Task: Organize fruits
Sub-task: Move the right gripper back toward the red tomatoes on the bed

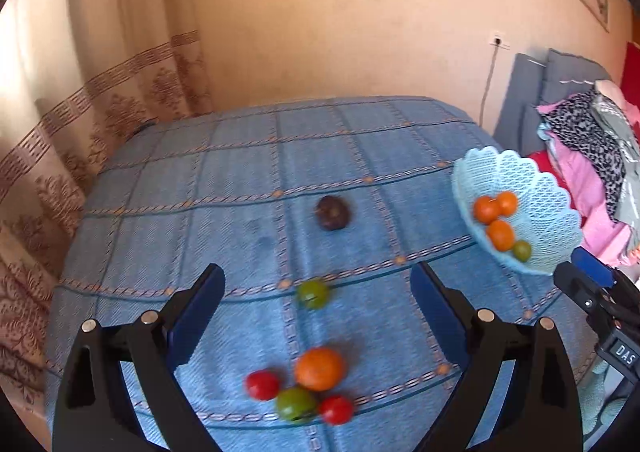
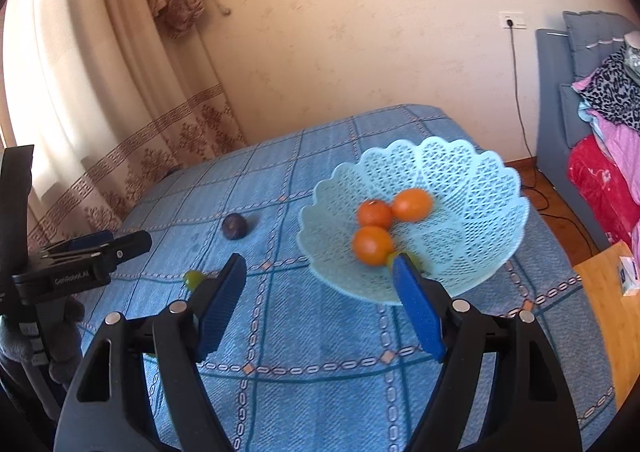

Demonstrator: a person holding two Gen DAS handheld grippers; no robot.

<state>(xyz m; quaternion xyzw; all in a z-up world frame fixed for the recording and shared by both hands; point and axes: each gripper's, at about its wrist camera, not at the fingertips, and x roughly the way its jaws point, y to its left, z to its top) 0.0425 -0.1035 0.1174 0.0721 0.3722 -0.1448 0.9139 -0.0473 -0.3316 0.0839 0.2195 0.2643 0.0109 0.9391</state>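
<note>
A light blue lattice basket (image 1: 548, 204) (image 2: 480, 188) stands on the blue tablecloth and holds three oranges (image 2: 374, 244) and a green fruit (image 1: 521, 251). On the cloth lie a dark purple fruit (image 1: 332, 212) (image 2: 234, 226), a green fruit (image 1: 313, 294), and a cluster of an orange (image 1: 319, 368), two red fruits (image 1: 263, 385) and a green one (image 1: 295, 404). My left gripper (image 1: 318, 294) is open and empty above the cluster. My right gripper (image 2: 320, 280) is open and empty, just in front of the basket.
The table (image 1: 240, 172) stands against a beige wall, with a curtain (image 1: 80, 132) at the left. A grey sofa with piled clothes (image 2: 608, 124) is at the right. A wooden surface (image 2: 608, 312) lies beside the table's right edge.
</note>
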